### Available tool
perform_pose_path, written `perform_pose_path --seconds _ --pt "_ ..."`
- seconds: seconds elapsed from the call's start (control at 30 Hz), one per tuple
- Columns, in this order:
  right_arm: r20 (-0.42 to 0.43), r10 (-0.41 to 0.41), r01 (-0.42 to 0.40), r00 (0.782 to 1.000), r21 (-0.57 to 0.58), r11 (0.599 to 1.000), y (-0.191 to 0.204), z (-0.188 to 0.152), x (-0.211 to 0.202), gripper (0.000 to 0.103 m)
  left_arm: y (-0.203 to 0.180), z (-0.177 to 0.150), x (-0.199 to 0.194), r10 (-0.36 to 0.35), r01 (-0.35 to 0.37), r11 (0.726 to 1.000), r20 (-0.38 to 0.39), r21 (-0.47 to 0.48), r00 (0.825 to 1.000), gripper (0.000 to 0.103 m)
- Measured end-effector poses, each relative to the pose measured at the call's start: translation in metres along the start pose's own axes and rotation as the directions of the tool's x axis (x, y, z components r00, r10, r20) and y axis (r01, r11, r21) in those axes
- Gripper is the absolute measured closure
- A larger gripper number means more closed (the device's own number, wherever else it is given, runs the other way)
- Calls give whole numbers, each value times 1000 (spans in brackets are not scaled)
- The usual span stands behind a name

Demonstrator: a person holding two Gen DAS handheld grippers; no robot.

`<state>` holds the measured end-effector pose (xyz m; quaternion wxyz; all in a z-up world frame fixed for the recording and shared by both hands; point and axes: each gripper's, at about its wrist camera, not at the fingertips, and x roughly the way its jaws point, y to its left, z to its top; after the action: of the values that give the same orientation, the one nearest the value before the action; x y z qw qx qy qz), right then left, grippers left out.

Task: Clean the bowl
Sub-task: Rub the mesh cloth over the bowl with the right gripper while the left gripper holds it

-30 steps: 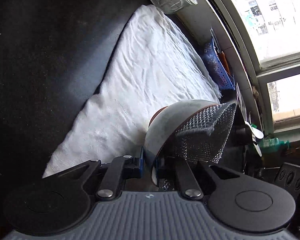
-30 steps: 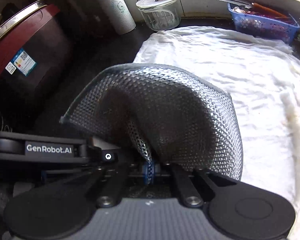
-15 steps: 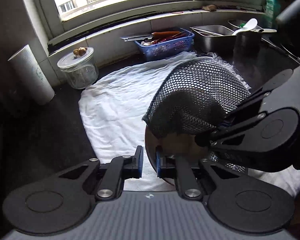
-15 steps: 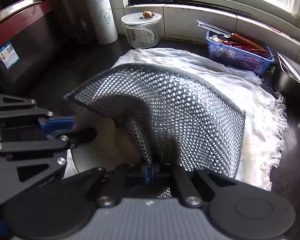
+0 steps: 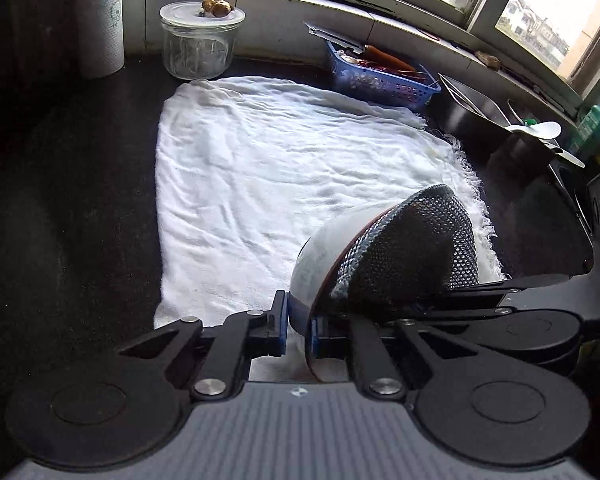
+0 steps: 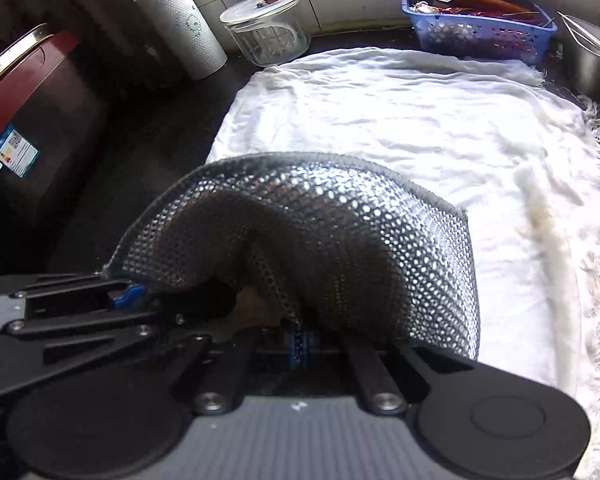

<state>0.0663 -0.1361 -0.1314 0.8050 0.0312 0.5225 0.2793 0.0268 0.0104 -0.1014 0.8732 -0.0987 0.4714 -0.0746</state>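
While your left gripper [image 5: 298,330] pinches the rim of the bowl [image 5: 320,254], tilted above the white cloth [image 5: 260,168], your right gripper [image 6: 300,344] is clamped on the mesh scrubber [image 6: 320,236] draped over the bowl's opening.

A dark countertop [image 5: 80,200] carries a white fringed cloth [image 5: 260,168] spread ahead of the claw. Beyond it stand a lidded glass jar [image 5: 198,46], a paper-towel roll [image 5: 100,20] and a blue basket [image 5: 380,80].

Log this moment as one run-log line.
left gripper: shut on bowl rim | right gripper: shut on mesh scrubber | scrubber inside bowl
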Motion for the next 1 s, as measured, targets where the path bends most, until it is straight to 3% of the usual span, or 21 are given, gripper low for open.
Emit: perform_pose_path --seconds 0.13,0.23,0.33,0.4,0.47,0.57,0.67,0.73,0.83,0.9,0.93,1.0 --pt "-7 14 -14 1000 11 1000 1 -1 1 102 6 -1 1 -14 14 999 -8 -44 1000 93" --pt "-15 36 -35 999 28 999 1 -2 2 102 19 -1 3 -48 45 989 -20 -140 999 93" --pt "-30 84 -82 996 54 995 0 -4 4 102 48 -8 13 -139 106 929 -67 -355 988 93" --pt "-45 119 -116 992 66 991 2 -6 6 102 51 -14 16 -156 111 921 -91 -374 984 94" --pt "-43 102 -100 994 43 994 5 -7 6 102 48 -17 16 -154 107 926 -101 -361 983 93" --pt "-11 27 -27 1000 -21 999 10 -8 2 102 39 -14 12 -119 88 958 -99 -274 988 92" --pt "9 -7 8 1000 -76 997 15 -8 2 102 15 -6 1 11 -14 999 -64 -38 998 87" --pt "9 -16 17 1000 -108 994 19 -9 3 102 0 -1 -7 99 -97 988 -9 118 995 80" --pt "2 -20 20 1000 -155 988 23 -14 3 102 -20 4 -13 166 -175 926 57 335 984 78" --pt "-1 -19 18 1000 -164 986 22 -15 2 102 -24 2 -13 164 -181 903 76 389 983 84" --pt "0 -22 21 1000 -176 984 22 -15 2 102 -26 2 -12 163 -183 892 85 413 983 96" --pt "3 -31 31 1000 -208 978 23 -17 0 102 -22 1 -13 125 -148 913 84 380 989 98"
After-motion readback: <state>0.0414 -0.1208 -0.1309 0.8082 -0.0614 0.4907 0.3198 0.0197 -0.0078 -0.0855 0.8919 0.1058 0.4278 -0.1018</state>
